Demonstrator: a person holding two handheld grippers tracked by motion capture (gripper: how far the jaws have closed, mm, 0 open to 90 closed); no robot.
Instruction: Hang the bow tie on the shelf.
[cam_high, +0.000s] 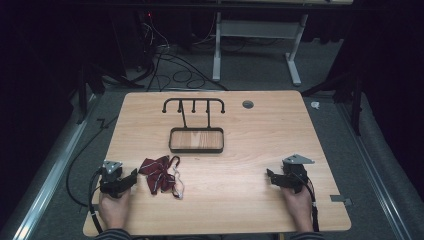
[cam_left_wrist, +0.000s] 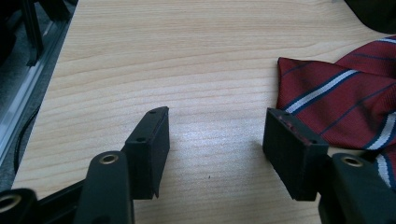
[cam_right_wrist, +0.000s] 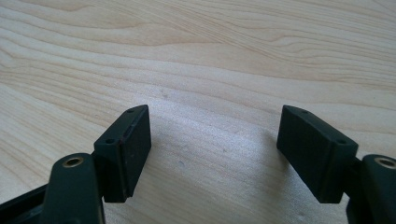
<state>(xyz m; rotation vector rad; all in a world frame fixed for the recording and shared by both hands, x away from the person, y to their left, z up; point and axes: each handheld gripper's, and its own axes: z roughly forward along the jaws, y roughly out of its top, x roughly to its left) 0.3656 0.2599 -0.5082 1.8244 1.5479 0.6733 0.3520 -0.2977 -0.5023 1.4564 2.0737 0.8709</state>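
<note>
A dark red bow tie (cam_high: 159, 172) with white and navy stripes lies crumpled on the wooden table (cam_high: 240, 200), a thin strap trailing off its right side. My left gripper (cam_high: 131, 177) rests just left of it, jaws wide apart and empty. In the left gripper view (cam_left_wrist: 215, 140) the bow tie's striped cloth (cam_left_wrist: 336, 98) lies behind and beside the right jaw. My right gripper (cam_high: 270, 175) sits near the table's right front, open over bare wood (cam_right_wrist: 215, 135), far from the tie. A hand holds each gripper from below.
A black wire stand with hooks (cam_high: 193, 106) rises behind a shallow black-rimmed tray (cam_high: 196, 149) at the table's middle back. A round grommet hole (cam_high: 247, 104) lies at the back right. Cables and a desk frame (cam_high: 260, 45) stand on the floor beyond.
</note>
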